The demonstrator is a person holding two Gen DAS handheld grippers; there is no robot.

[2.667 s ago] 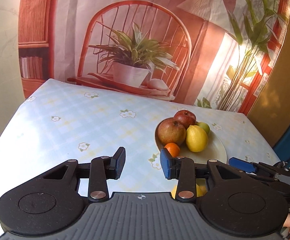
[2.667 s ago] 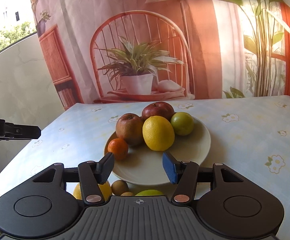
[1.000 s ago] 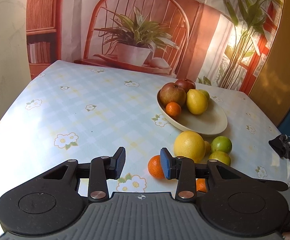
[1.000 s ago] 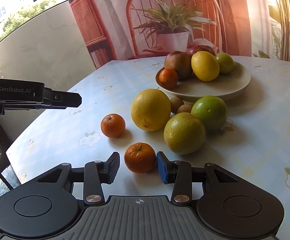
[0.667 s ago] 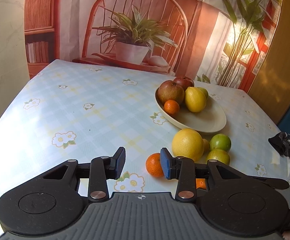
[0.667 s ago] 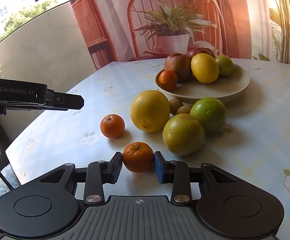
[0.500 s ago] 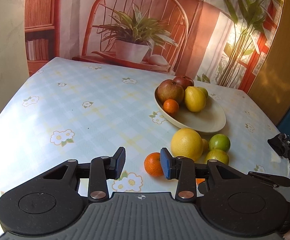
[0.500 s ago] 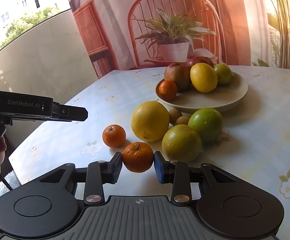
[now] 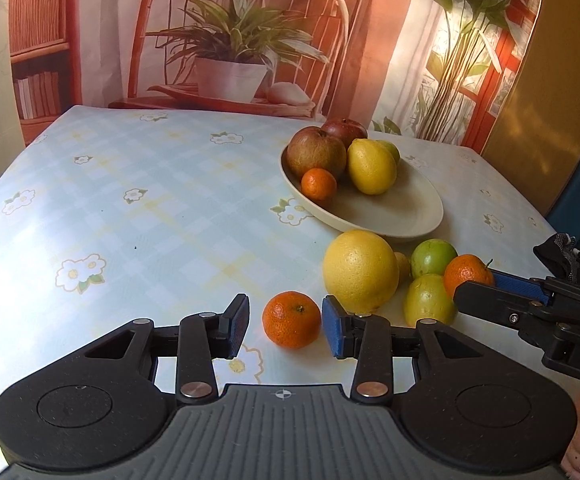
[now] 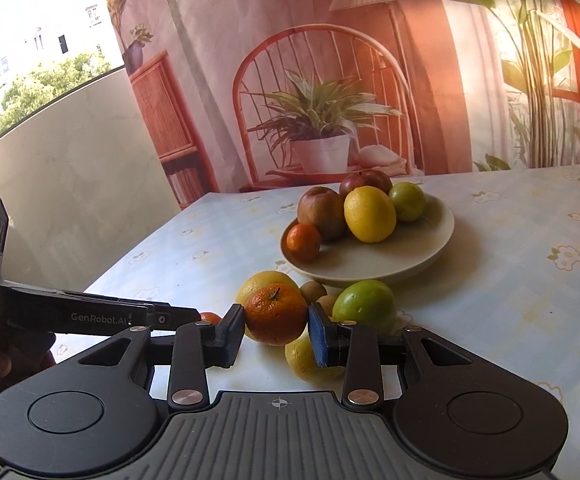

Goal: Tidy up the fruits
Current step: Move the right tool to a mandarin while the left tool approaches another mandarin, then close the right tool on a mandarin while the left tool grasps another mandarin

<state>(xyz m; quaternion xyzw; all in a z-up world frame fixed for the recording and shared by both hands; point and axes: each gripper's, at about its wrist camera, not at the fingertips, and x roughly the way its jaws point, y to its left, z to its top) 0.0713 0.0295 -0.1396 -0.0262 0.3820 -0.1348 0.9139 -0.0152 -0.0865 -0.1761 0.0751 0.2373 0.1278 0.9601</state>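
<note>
My right gripper (image 10: pixel 276 334) is shut on a mandarin (image 10: pixel 276 314) and holds it above the table; the same mandarin shows in the left wrist view (image 9: pixel 467 272). My left gripper (image 9: pixel 285 326) is open around a second mandarin (image 9: pixel 291 319) lying on the tablecloth, pads apart from it. A beige plate (image 9: pixel 389 216) holds two apples, a lemon (image 9: pixel 371 166), a green fruit and a small mandarin (image 9: pixel 318 184). In front of the plate lie a large yellow citrus (image 9: pixel 359 270), green fruits (image 9: pixel 433 257) and small brown fruits (image 10: pixel 313 291).
The table carries a pale blue flowered cloth (image 9: pixel 130 208). A printed backdrop with a chair and a plant hangs behind it. A low wall (image 10: pixel 70 184) stands to the left. The right gripper's body (image 9: pixel 537 316) reaches in at the right of the left wrist view.
My right gripper has shut on the near mandarin and lifted it off the table. My left gripper has moved forward so that the other mandarin lies between its open fingers.
</note>
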